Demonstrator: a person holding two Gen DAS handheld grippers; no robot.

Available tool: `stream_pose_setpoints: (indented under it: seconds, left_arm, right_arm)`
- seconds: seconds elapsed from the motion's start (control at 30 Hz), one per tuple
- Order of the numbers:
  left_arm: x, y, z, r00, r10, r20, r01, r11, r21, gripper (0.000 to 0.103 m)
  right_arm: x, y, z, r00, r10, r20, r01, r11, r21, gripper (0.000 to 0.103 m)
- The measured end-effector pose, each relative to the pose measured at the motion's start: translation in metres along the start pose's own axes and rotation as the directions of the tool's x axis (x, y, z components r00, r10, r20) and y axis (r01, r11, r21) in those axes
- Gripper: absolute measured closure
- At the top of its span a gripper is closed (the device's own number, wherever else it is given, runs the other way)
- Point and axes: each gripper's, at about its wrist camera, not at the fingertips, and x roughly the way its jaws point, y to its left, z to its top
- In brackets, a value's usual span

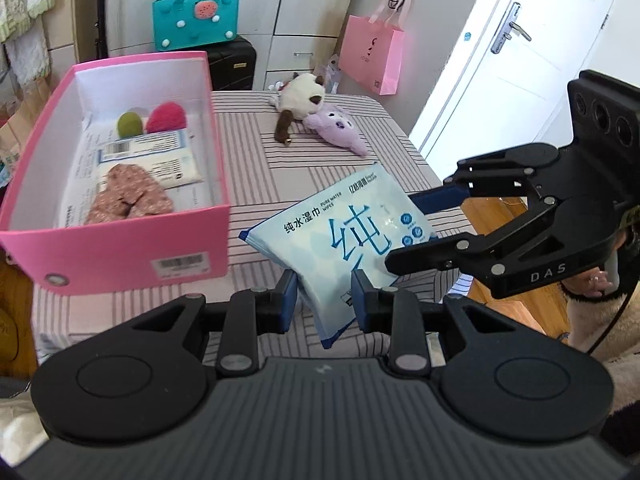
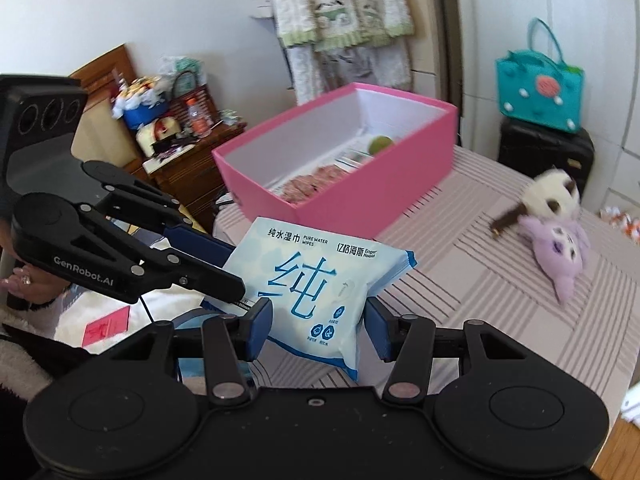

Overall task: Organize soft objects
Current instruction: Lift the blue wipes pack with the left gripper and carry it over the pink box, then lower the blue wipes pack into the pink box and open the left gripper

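A light blue pack of wet wipes hangs in the air above the striped tablecloth, tilted. My left gripper is shut on its near corner. My right gripper grips the other end, pads against both sides. An open pink box stands to the left, holding a green ball, a red ball, another wipes pack and a floral cloth. A cream-and-brown plush cat and a purple plush lie at the far end.
A teal bag sits on a black suitcase behind the table. A pink paper bag hangs by the white door. A cluttered wooden cabinet stands beyond the box. A person's hand holds the left gripper.
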Motion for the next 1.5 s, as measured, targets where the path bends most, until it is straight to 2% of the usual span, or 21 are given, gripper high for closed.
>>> stream_pose_setpoints:
  seconds: [0.17, 0.37, 0.57, 0.7, 0.77, 0.9, 0.93, 0.97, 1.13, 1.27, 1.37, 1.5]
  left_arm:
    - [-0.022, 0.011, -0.004, 1.0, 0.029, 0.004, -0.028, 0.999, -0.021, 0.075]
    - [-0.05, 0.017, 0.0, 0.995, 0.089, 0.052, -0.09, 0.996, 0.001, 0.075]
    - [-0.065, 0.034, 0.01, 0.986, 0.131, 0.107, -0.131, 0.991, -0.01, 0.075]
    - [-0.067, 0.056, 0.023, 0.973, 0.17, 0.154, -0.166, 0.985, -0.041, 0.075]
    - [-0.066, 0.069, 0.03, 0.967, 0.186, 0.171, -0.178, 0.982, -0.062, 0.075]
    - [-0.058, 0.099, 0.047, 0.955, 0.227, 0.191, -0.207, 0.971, -0.118, 0.075]
    - [-0.053, 0.107, 0.051, 0.954, 0.234, 0.187, -0.212, 0.968, -0.131, 0.075]
    - [-0.049, 0.114, 0.054, 0.955, 0.237, 0.179, -0.214, 0.967, -0.14, 0.075]
    - [-0.02, 0.144, 0.065, 0.962, 0.247, 0.119, -0.223, 0.957, -0.187, 0.075]
    - [0.004, 0.156, 0.069, 0.963, 0.266, 0.033, -0.259, 0.955, -0.143, 0.075]
    - [0.021, 0.156, 0.075, 0.953, 0.302, -0.039, -0.304, 0.95, -0.073, 0.075]
    - [0.032, 0.159, 0.078, 0.947, 0.308, -0.09, -0.313, 0.949, -0.035, 0.075]
  right_arm:
    - [0.004, 0.021, 0.015, 1.0, 0.022, -0.014, -0.023, 0.997, -0.07, 0.046]
    - [0.008, 0.043, 0.035, 0.999, 0.04, -0.012, -0.041, 0.991, -0.125, 0.045]
    - [0.012, 0.059, 0.058, 0.999, 0.045, 0.002, -0.044, 0.981, -0.187, 0.045]
    - [0.022, 0.059, 0.077, 0.998, 0.055, 0.013, -0.051, 0.976, -0.213, 0.045]
    - [0.029, 0.058, 0.086, 0.998, 0.063, 0.019, -0.058, 0.974, -0.221, 0.049]
    - [0.047, 0.053, 0.104, 0.996, 0.073, 0.041, -0.061, 0.968, -0.243, 0.069]
    - [0.052, 0.05, 0.11, 0.996, 0.084, 0.043, -0.072, 0.97, -0.232, 0.075]
    - [0.056, 0.046, 0.114, 0.995, 0.095, 0.04, -0.084, 0.972, -0.219, 0.076]
    - [0.091, 0.031, 0.136, 0.995, 0.104, 0.009, -0.101, 0.978, -0.184, 0.077]
    - [0.124, 0.023, 0.148, 0.997, 0.07, -0.04, -0.075, 0.983, -0.169, 0.077]
    - [0.143, 0.014, 0.151, 0.994, 0.073, -0.08, -0.082, 0.989, -0.126, 0.077]
    - [0.158, 0.012, 0.147, 0.988, 0.086, -0.127, -0.099, 0.99, -0.096, 0.077]
